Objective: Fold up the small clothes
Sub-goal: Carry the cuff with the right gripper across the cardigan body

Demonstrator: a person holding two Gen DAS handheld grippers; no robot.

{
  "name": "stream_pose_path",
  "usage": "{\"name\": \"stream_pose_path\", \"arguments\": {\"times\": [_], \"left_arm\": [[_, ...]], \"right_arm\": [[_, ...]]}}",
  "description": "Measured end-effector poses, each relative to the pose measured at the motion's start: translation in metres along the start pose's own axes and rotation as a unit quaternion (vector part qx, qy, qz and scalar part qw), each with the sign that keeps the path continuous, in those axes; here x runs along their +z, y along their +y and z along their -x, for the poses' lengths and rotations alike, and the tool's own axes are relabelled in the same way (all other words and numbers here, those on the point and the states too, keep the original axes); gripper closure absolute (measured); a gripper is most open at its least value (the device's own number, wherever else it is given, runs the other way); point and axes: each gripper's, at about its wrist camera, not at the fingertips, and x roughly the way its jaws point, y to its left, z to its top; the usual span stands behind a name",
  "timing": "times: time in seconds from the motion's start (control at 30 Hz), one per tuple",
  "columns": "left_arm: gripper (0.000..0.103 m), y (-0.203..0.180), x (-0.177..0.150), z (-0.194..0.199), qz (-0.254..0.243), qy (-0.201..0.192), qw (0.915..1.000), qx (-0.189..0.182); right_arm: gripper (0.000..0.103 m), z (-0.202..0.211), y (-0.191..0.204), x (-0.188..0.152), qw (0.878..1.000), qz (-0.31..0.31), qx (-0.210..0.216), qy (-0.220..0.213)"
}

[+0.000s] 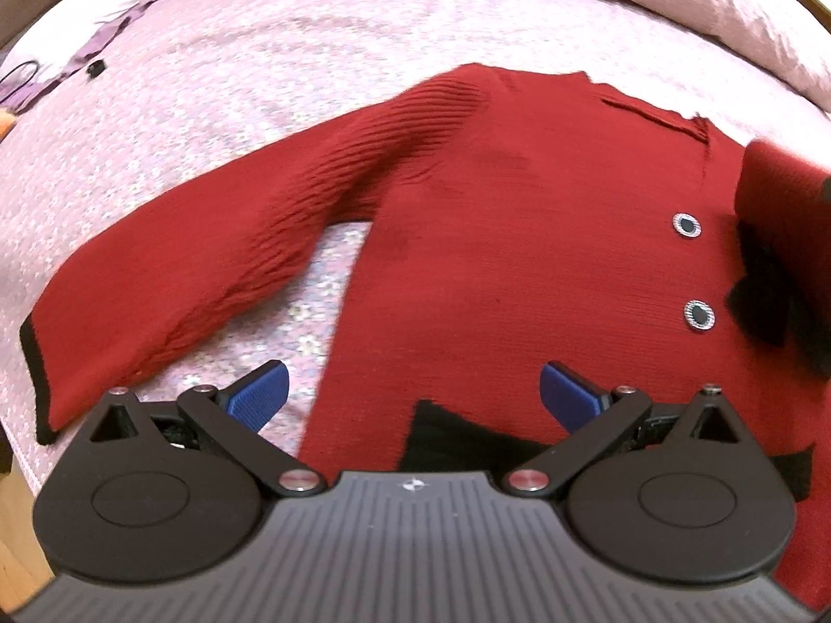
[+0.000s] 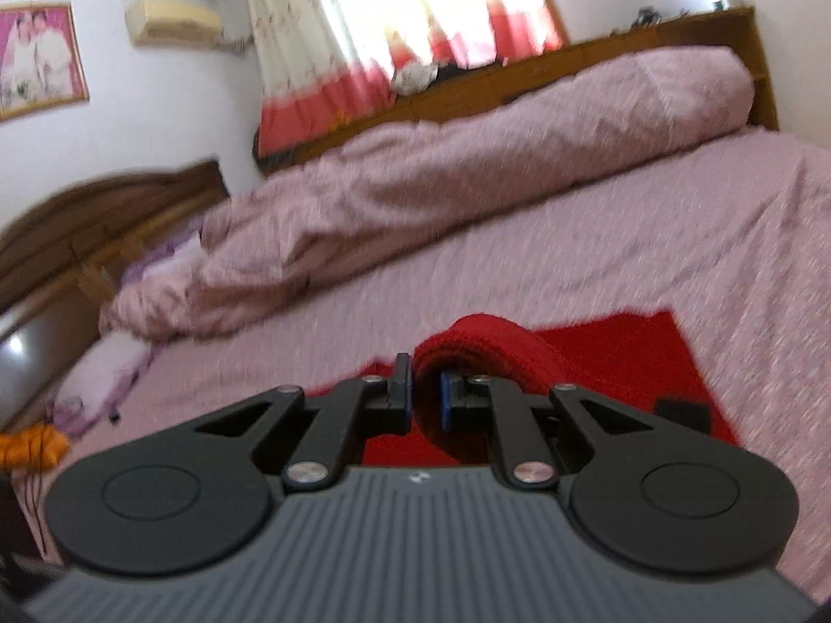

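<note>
A small red knit cardigan (image 1: 519,239) with black trim and two round buttons lies front up on the pink bedspread (image 1: 233,78). Its left sleeve (image 1: 171,280) stretches out flat toward the left edge. My left gripper (image 1: 413,389) hovers open above the hem, nothing between its blue pads. At the right edge of the left wrist view a raised fold of red knit (image 1: 784,197) crosses over the cardigan's body. In the right wrist view my right gripper (image 2: 426,394) is shut on the red sleeve (image 2: 483,348), which bulges up over the fingers, lifted off the cardigan (image 2: 623,348).
A rumpled pink duvet (image 2: 441,181) lies piled along the far side of the bed, with a wooden headboard (image 2: 597,52) behind it. Purple cloth and a black cable (image 1: 21,75) lie at the far left. The bed's near edge (image 1: 21,462) runs just left of the sleeve cuff.
</note>
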Motion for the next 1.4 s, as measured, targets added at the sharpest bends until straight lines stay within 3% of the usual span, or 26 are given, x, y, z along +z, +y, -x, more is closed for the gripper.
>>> {"name": "stream_pose_path", "arguments": {"times": [0.57, 0.73, 0.9, 1.23, 1.4], "left_arm": [[0.0, 0.031, 0.0, -0.006, 0.037, 0.0, 0.9993, -0.004], [0.0, 0.025, 0.0, -0.005, 0.029, -0.001, 0.9996, -0.006], [0.0, 0.012, -0.001, 0.0, 0.014, -0.006, 0.9998, -0.01], [0.0, -0.029, 0.004, 0.014, -0.042, -0.024, 0.9985, -0.025], [0.0, -0.06, 0.008, 0.021, -0.085, -0.037, 0.995, -0.037]], "right_arm": [[0.088, -0.046, 0.031, -0.054, 0.989, 0.059, -0.009, 0.136], [0.08, -0.048, 0.031, -0.062, 0.986, 0.054, -0.012, 0.156], [0.05, -0.033, 0.035, -0.055, 0.985, 0.023, 0.0, 0.168], [0.049, 0.02, 0.025, -0.042, 0.982, 0.022, 0.008, 0.188], [0.049, 0.044, 0.005, -0.035, 0.982, 0.035, -0.023, 0.184]]}}
